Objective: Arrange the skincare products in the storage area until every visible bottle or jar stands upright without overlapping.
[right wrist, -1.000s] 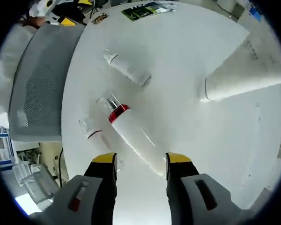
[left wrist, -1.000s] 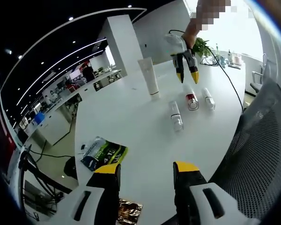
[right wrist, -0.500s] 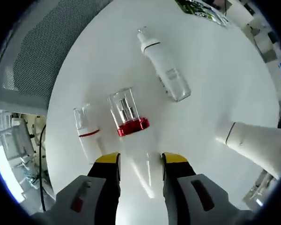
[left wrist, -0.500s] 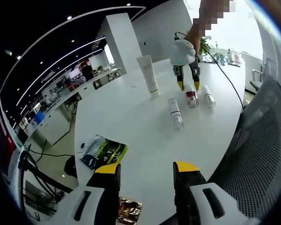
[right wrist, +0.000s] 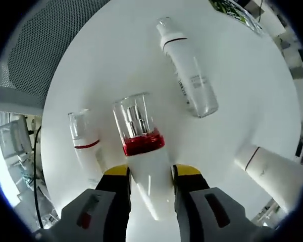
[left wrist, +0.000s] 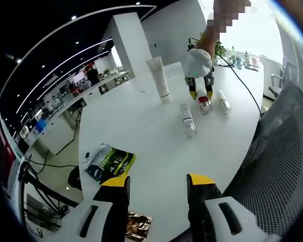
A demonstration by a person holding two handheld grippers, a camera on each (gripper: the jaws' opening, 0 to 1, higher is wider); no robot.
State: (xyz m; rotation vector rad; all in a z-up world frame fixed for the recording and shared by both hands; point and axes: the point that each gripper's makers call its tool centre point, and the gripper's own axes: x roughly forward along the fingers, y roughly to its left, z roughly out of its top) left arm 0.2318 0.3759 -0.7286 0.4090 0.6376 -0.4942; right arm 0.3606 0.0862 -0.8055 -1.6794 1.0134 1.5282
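1. Right gripper (right wrist: 150,174) straddles the lying red-collared bottle (right wrist: 141,151), yellow-tipped jaws against its white body on both sides, on the white table (right wrist: 232,75).
2. At 10 o'clock of that bottle lies a smaller red-banded bottle (right wrist: 83,143); at 1 o'clock, a clear-based bottle (right wrist: 189,75).
3. White tube (left wrist: 158,78) stands upright.
4. Left gripper (left wrist: 156,182) hangs open, holding nothing, near a green packet (left wrist: 110,162).

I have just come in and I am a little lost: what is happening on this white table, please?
A person is tidying skincare bottles on the white table. The right hand-held gripper has its jaws around the lying bottle with the red band; whether they already clamp it is unclear. Two more bottles, a long clear one and a small one, also lie flat, while a white tube stands upright. The left hand-held gripper waits open, away from them.
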